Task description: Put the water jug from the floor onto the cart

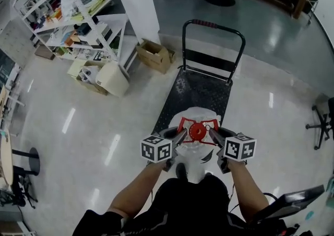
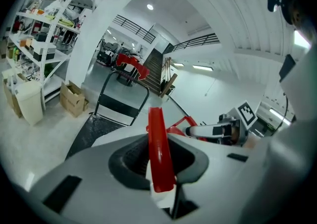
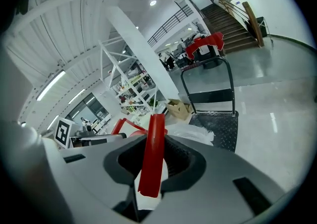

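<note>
Both grippers are on the one water jug (image 1: 198, 112), and it hangs over the near end of the cart (image 1: 195, 91); whether its base touches the deck I cannot tell. The left gripper (image 1: 180, 137) is clamped on the left bar of the red carry frame (image 1: 183, 122), and its own view shows that red strip pinched tight between the dark pads. The right gripper (image 1: 214, 136) is the mirror of it, closed on the frame's right bar. One red cap (image 1: 197, 131) sits between the two tools, dead centre.

For writing there are two marker cubes, one per gripper, at (image 1: 155, 149) and (image 1: 239, 147). They carry black-and-white square codes and no letters. Print on the goods in the white shelf unit (image 1: 78, 15) is too small to read.

The count is one jug with a pale, crinkled plastic body and one black flat cart, its single push handle (image 1: 213, 23) upright at the far end. One open cardboard box (image 1: 154, 55) sits by the pillar, and a second box (image 1: 88, 81) is near the shelves with a cream bin (image 1: 112, 78) just beside it
</note>
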Available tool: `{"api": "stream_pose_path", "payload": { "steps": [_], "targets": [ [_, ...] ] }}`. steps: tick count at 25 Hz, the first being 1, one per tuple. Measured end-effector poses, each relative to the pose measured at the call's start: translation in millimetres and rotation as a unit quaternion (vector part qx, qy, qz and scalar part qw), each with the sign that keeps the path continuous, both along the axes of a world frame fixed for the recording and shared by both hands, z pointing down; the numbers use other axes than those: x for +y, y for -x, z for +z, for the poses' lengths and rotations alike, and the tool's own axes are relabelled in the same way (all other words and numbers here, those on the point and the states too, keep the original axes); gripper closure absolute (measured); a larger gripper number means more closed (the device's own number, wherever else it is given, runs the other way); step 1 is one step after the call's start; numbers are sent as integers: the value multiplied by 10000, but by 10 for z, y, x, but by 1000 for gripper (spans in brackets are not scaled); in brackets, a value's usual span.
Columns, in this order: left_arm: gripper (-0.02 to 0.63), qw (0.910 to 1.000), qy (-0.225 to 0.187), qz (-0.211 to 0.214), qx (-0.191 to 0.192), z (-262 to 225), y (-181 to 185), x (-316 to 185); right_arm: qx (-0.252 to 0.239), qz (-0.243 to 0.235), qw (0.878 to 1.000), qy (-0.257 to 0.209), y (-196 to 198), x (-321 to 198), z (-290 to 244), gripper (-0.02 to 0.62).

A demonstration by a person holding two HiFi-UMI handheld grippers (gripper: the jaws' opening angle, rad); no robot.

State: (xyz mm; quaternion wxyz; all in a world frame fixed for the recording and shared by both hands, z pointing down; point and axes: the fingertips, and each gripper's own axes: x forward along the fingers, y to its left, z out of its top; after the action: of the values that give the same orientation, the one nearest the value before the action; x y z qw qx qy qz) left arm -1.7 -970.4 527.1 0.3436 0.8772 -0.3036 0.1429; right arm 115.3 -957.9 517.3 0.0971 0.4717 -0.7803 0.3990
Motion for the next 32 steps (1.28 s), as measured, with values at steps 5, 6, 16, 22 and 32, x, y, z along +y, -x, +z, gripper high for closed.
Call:
{"api": "stream_pose_path", "payload": {
  "steps": [5,6,16,22,32],
  "targets": [
    [540,9993,28,-346,-107,290,59,-535,80,-143,9997,157,40,-544,322,512],
    [540,9991,64,-404,-139,373,69,-598,102,-216,9995,189,57,-625,404,512],
    [540,9958,413,-780,-238,1253,161,-1137,165,-605,9967,518,148,-1256,1253,512],
    [540,9941,547,-891,-295,1932,161,-1355,269,-682,9950,682,158,-1503,1897,512],
    [540,9918,661,-956,-527,2449,205,-1482,376,-537,9937,911,138,-1631,2392,512]
  ]
}}
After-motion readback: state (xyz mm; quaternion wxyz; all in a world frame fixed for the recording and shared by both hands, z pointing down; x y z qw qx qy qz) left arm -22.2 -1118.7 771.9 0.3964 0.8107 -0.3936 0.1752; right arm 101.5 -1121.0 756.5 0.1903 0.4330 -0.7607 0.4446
